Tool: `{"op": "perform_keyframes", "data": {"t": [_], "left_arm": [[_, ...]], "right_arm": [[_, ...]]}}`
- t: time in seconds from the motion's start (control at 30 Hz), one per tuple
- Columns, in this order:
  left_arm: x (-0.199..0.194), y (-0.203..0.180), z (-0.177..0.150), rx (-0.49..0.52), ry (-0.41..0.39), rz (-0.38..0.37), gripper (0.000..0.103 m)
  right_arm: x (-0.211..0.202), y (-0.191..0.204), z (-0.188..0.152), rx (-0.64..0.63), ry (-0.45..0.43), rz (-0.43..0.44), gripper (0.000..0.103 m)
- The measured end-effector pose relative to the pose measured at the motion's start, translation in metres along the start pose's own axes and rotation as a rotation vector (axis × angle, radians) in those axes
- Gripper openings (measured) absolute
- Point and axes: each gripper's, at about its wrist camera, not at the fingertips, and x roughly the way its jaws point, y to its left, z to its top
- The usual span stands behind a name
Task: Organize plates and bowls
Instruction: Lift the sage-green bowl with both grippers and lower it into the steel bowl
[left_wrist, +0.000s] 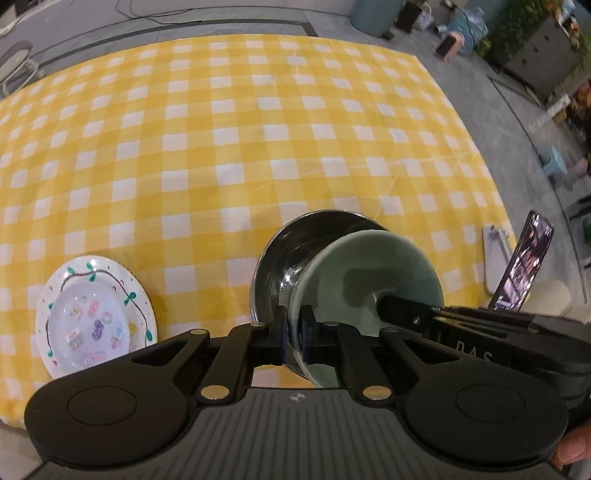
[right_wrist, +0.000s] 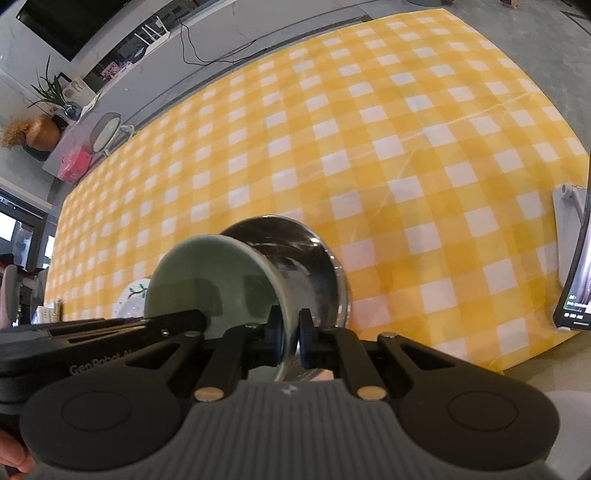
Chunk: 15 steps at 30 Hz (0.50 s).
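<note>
Pinching opposite sides of the green bowl's (left_wrist: 369, 273) rim, the left claw (left_wrist: 292, 334) and right claw (right_wrist: 291, 338) hold it inside the steel bowl (left_wrist: 295, 243) near the counter's (left_wrist: 221, 147) front edge; uneven pulling could tip both bowls off.

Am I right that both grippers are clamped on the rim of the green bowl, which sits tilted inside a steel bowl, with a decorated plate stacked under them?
Not quite. The decorated plate is not under the bowls; the left wrist view shows it lying beside them on the tablecloth. The rest holds: left gripper and right gripper both clamp the green bowl, tilted inside the steel bowl.
</note>
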Motion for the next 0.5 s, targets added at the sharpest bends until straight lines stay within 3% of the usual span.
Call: {"op": "perform_keyframes", "data": {"t": [0.23,0.5], "left_arm": [[0.002,-0.004,0.010,0.042,-0.011,0.062,0.005],[-0.001,0.003,0.009,0.019,-0.031,0.020,0.005]], "right_arm": [[0.022,0.003,0.008,-0.055,0.013,-0.045,0.008],[0.035,0.013,0.010,-0.133,0.012,-0.105,0.005]]}}
